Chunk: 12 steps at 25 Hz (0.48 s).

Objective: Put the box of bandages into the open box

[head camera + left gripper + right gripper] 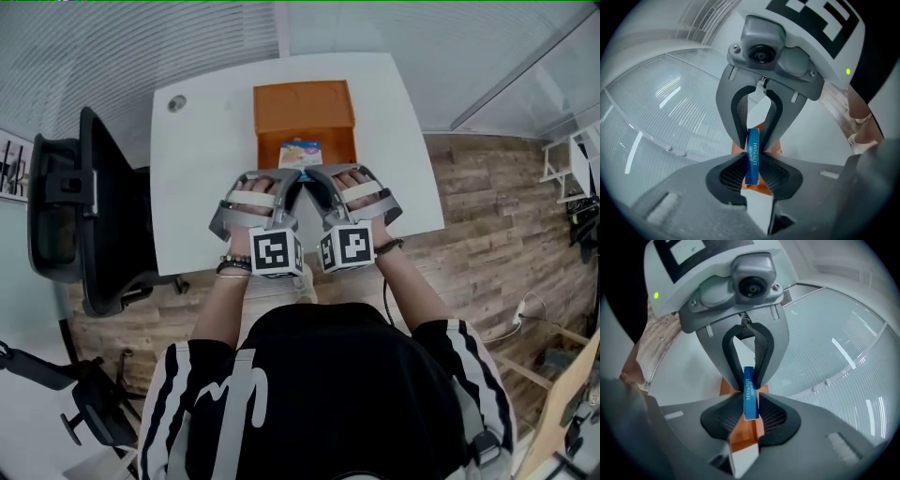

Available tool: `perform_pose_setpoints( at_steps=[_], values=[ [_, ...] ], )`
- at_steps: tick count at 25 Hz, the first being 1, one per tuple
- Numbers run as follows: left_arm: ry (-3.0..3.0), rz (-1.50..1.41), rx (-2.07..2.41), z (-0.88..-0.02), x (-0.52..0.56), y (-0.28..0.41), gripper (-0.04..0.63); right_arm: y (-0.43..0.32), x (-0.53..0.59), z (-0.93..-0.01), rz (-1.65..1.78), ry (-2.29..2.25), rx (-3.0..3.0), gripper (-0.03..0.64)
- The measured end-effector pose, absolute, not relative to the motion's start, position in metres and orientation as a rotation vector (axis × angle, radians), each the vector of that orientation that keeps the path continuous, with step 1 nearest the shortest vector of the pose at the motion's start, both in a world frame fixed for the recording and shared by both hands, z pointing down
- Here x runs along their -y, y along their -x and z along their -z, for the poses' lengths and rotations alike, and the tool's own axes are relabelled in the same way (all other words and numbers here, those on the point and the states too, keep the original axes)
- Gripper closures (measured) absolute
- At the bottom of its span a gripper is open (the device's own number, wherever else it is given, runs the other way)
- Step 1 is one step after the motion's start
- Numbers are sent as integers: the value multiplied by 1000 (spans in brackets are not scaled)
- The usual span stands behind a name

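Observation:
The flat bandage box (300,153), blue-edged with a pale printed face, hangs over the near end of the open orange box (304,111) on the white table. My left gripper (287,176) and right gripper (315,176) pinch it from opposite sides, tips almost meeting. In the left gripper view the box's blue edge (753,157) stands upright between my left gripper (753,172) and the facing right gripper (755,133), orange box (763,187) below. The right gripper view mirrors this: the blue edge (749,399) sits in my right gripper (749,416), with the orange box (743,434) underneath.
The white table (199,178) carries a small round fitting (176,103) at its far left. A black office chair (80,211) stands left of the table. Wooden floor (487,234) lies to the right, glass walls behind.

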State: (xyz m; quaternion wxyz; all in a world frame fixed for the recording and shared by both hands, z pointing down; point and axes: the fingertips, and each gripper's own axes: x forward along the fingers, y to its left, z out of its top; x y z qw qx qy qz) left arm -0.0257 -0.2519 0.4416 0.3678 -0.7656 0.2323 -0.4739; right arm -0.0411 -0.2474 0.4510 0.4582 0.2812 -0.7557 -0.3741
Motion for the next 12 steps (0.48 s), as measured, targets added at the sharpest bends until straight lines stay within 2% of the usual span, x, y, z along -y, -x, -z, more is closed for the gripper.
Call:
perform_pose_setpoints(
  at_steps=[12],
  values=[
    [1972, 1242, -593, -450, 263, 26, 509, 42, 259, -457, 908, -674, 1872, 526]
  ],
)
